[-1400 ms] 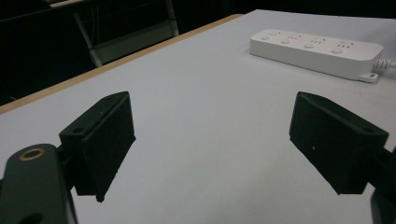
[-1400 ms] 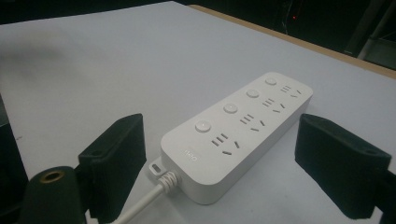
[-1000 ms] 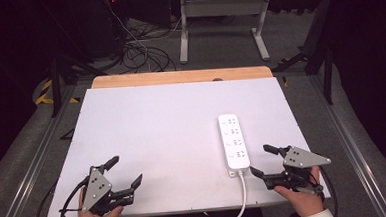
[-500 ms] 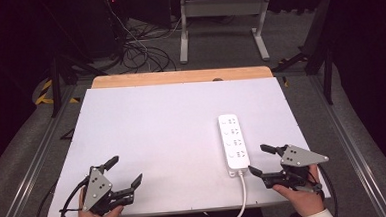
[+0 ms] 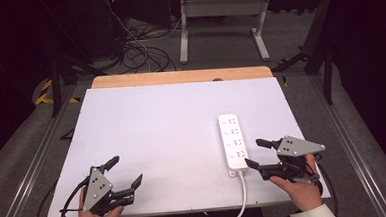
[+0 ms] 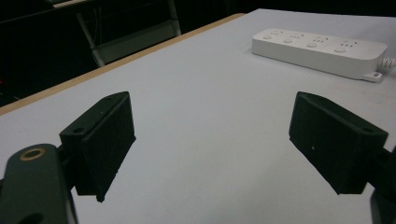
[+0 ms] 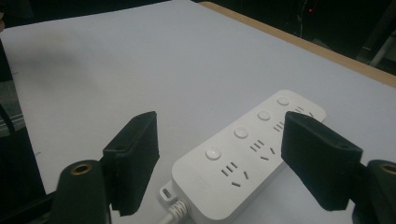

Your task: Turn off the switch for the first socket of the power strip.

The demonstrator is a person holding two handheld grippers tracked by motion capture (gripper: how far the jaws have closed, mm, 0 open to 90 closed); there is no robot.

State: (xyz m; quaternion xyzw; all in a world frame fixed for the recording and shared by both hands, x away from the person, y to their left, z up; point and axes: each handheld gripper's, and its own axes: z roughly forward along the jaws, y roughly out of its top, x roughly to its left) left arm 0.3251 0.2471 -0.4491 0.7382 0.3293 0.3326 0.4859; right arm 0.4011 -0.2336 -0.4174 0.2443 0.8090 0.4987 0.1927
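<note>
Straddling the power strip (image 7: 247, 158) — right claw (image 7: 219, 163) closing, not touching.

A white power strip (image 5: 233, 144) is seen lying flat on the desk (image 5: 157, 130). The right hand-held gripper (image 5: 257, 153), jaws parted and just closing with nothing between them, is held beside its cord end; the left hand-held gripper (image 5: 125, 171) is held wide open.

White power strip (image 5: 234, 144) flat on table (image 5: 147, 131)
</note>
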